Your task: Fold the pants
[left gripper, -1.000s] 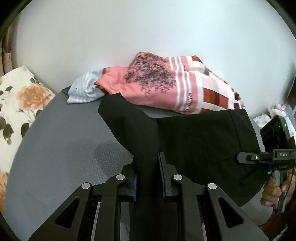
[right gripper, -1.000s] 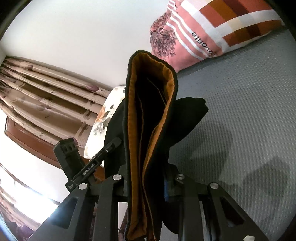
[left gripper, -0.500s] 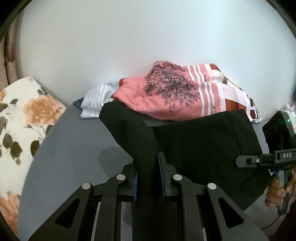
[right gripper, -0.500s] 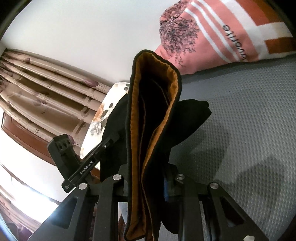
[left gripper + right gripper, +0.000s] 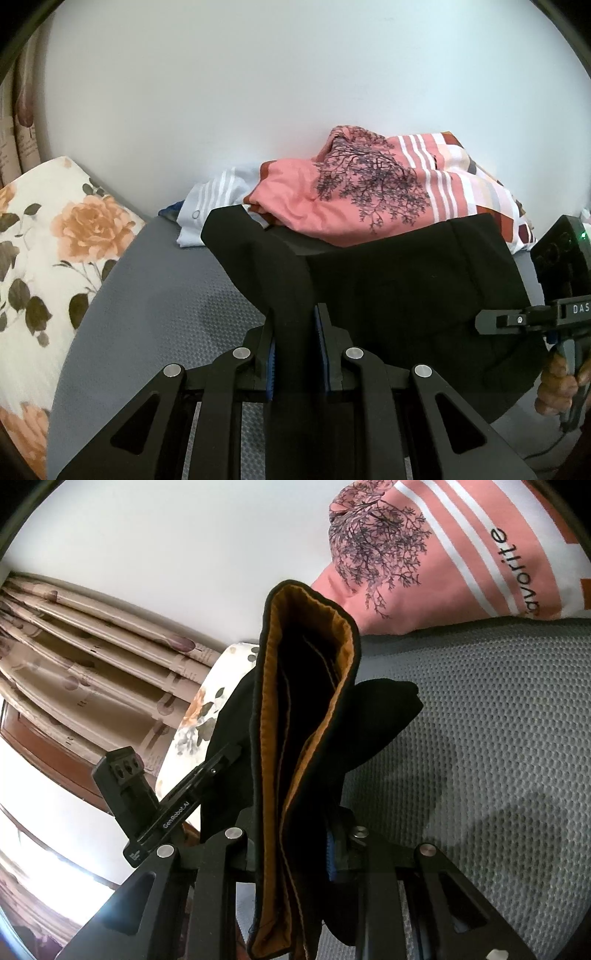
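The left gripper (image 5: 295, 347) is pinching a fold of the black pants (image 5: 406, 295) tight between its two fingers. The cloth comes up out of the fingers and bends over in a hump to the left. From there the pants stretch sideways to the right, toward the right gripper (image 5: 546, 321), so their long side runs from one gripper to the other. They are held up above the gray mat (image 5: 155, 306), and their shadow falls on it.

The right gripper (image 5: 295, 849) is closed on the waist end of the pants (image 5: 306, 738). This end sticks straight up out of the fingers, and its orange lining (image 5: 269, 709) shows along the edge.

Behind the pants lies a pile of pink clothes (image 5: 369, 192) against the white wall (image 5: 258, 92). A flowery pillow (image 5: 44, 240) sits at the left, and curtains (image 5: 85, 657) hang beyond it.
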The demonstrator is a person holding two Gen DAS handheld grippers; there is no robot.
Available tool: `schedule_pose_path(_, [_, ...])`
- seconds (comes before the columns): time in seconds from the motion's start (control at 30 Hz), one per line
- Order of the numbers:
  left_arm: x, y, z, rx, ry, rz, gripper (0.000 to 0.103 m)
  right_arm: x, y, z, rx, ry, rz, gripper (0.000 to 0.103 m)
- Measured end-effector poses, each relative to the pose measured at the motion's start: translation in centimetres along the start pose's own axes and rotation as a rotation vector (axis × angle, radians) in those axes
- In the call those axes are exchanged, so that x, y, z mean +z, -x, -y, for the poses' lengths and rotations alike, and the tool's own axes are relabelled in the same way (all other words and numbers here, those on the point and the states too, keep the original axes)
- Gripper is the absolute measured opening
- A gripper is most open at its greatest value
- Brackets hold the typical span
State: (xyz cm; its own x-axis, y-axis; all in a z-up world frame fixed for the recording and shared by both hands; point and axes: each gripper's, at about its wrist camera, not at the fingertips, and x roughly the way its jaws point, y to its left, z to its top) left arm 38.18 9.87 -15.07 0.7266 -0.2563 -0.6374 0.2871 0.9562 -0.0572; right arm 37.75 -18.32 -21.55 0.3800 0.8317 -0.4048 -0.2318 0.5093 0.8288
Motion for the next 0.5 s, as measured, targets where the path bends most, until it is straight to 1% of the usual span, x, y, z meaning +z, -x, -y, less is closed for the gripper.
schedule_pose_path(0.33, [0.5,-1.0,-1.4,0.022,0.005,0.003,0.018,-0.2,0.1,-0.3,0.001,0.002,0.004,0.022])
schedule_pose_path(0.37, [0.5,-1.1,-1.6,0.025,0.007,0.003,0.018,-0.2,0.1,-0.3,-0.024,-0.011,0.038,0.022])
schedule_pose_path(0.5, [0.5,-1.7,-2.3,0.036,0.016,-0.006,0.018,-0.4,0.2,-0.3,-0.026,-0.011,0.04,0.022])
